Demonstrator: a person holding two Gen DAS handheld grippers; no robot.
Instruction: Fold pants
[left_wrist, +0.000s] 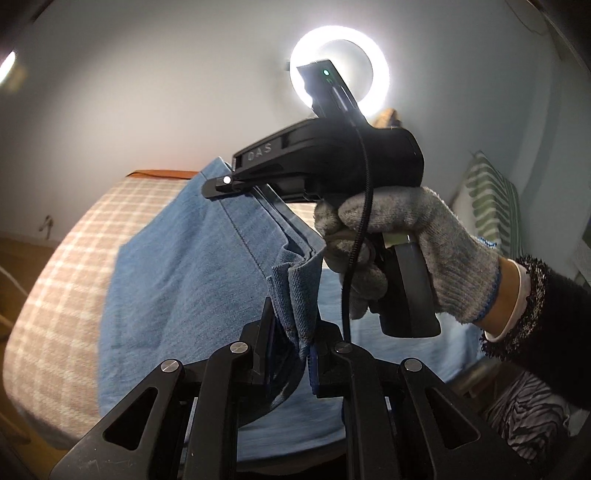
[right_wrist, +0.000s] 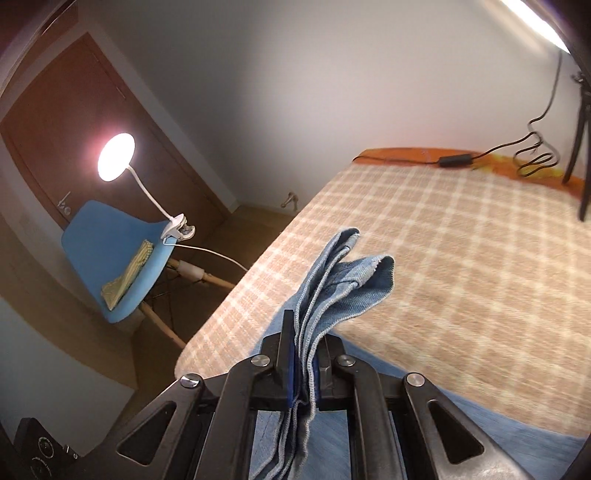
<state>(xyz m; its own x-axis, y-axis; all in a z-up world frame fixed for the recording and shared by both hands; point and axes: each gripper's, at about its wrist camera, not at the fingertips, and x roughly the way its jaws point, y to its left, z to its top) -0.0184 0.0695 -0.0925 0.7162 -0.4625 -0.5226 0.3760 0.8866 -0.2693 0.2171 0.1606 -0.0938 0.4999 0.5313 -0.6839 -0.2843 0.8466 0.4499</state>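
Pants (right_wrist: 343, 291) hem pinched between both grippers' fingers (right_wrist: 286, 343).

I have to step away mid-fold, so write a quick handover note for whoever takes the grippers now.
Left gripper: shut on the pants hem.
Right gripper: shut on bunched layers of the same pants' edge, gloved hand on its handle.
Both edges are lifted; the rest of the denim lies on the checkered bed.
Done: both grips.
Left: carry the fold over, lay flat, release.
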